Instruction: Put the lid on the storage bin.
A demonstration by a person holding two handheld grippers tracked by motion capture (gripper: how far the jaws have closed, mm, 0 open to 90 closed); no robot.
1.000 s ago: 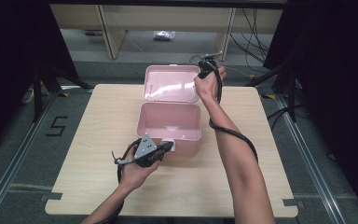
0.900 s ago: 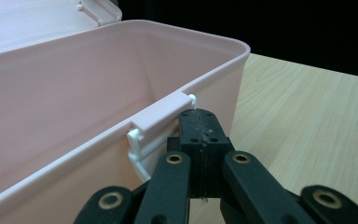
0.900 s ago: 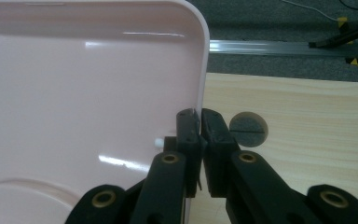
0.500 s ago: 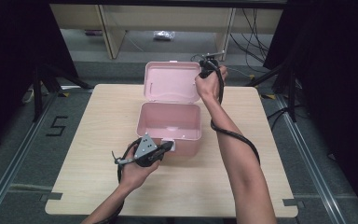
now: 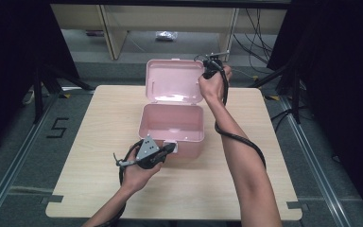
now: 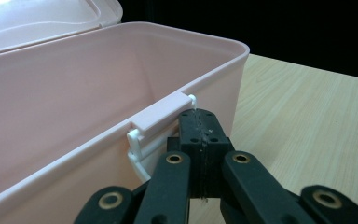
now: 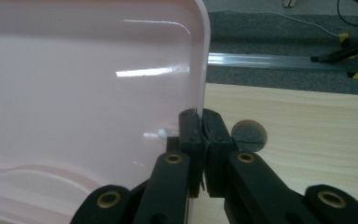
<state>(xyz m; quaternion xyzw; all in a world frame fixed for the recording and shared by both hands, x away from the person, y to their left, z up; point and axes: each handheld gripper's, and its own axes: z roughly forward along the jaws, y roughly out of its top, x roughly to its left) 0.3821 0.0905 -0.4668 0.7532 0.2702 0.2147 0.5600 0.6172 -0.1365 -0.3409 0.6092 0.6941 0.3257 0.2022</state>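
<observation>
One pink box — left claw together at its latch; right claw clamped on its lid.

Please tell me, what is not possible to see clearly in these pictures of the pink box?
- Box floor: high view, near wall hides part.
- White latch: left gripper view, left gripper covers its lower part.
- Lid edge: right gripper view, right gripper clamps it, hiding the contact.
</observation>
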